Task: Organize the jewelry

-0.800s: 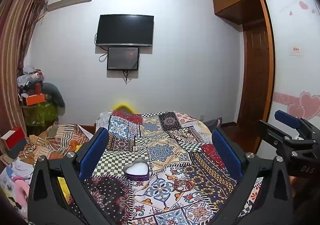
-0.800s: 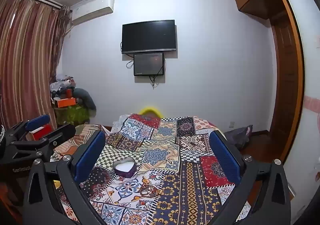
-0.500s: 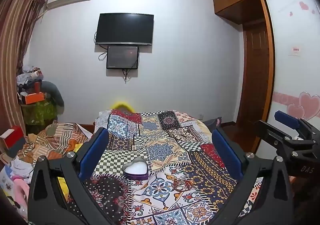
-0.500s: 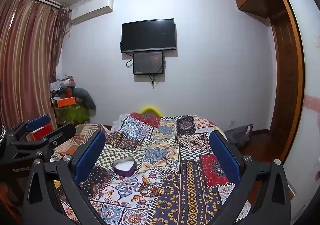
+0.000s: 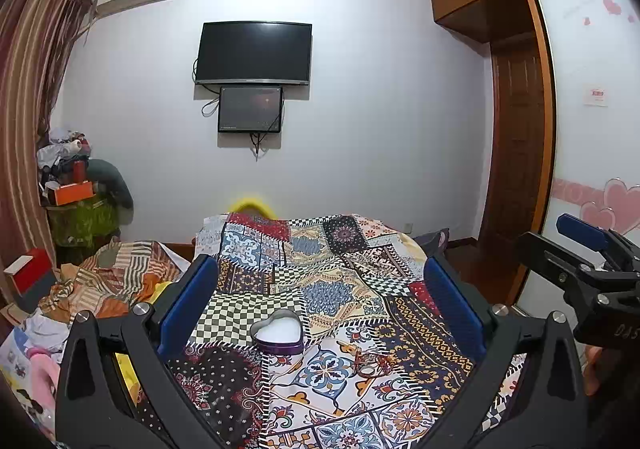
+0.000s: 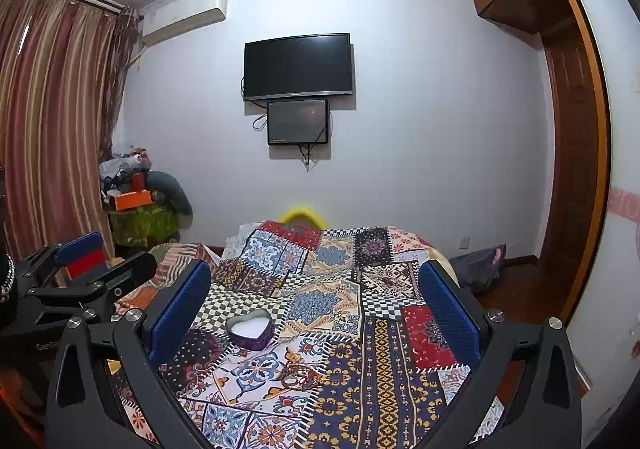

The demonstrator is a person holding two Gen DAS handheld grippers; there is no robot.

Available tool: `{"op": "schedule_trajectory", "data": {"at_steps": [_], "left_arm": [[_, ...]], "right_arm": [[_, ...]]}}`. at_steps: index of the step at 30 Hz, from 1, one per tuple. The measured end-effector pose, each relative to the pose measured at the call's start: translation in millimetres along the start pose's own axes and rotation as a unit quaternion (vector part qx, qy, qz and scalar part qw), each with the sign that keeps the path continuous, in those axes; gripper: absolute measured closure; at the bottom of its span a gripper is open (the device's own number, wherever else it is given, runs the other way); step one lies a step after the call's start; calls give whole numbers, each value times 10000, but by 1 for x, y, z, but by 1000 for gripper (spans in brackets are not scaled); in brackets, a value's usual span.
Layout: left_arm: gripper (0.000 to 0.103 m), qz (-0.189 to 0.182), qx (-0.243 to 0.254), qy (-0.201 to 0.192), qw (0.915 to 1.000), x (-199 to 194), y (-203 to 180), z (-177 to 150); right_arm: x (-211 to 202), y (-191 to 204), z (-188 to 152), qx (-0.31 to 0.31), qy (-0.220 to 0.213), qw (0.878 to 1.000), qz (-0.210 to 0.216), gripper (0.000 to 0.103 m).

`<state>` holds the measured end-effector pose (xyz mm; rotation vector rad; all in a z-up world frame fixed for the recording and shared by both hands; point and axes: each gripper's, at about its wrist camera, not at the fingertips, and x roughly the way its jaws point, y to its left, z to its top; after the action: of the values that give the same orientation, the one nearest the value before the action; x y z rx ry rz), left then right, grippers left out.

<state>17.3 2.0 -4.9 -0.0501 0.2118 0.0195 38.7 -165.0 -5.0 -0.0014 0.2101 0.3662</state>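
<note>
Jewelry: small tangle of reddish-gold pieces on the patchwork bedspread, nearest the viewer, too small and blurred to tell individual items. Just beyond it, open purple heart-shaped tin with white lining, contents not discernible. Left gripper and right gripper: blue-padded jaws spread wide, holding nothing, above the bed. Far wall: black wall-mounted television.

The letters "DAS" stand in pale print on the black body of the right gripper, seen at the left wrist view's right edge. A small red-and-white label on the sliding wardrobe door is too small to read.
</note>
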Motion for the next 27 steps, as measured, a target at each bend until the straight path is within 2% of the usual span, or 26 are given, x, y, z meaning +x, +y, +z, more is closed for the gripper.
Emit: {"op": "schedule_trajectory", "data": {"at_steps": [8,27], "left_arm": [[0,11,-70,-8,10000,-1,2,-11],[0,10,-91,-5,10000,-2,5,-9]], "right_arm": [[2,1,0,-1,24,10000,7,0],[1,3,-1,-9,50,10000,16,0]]}}
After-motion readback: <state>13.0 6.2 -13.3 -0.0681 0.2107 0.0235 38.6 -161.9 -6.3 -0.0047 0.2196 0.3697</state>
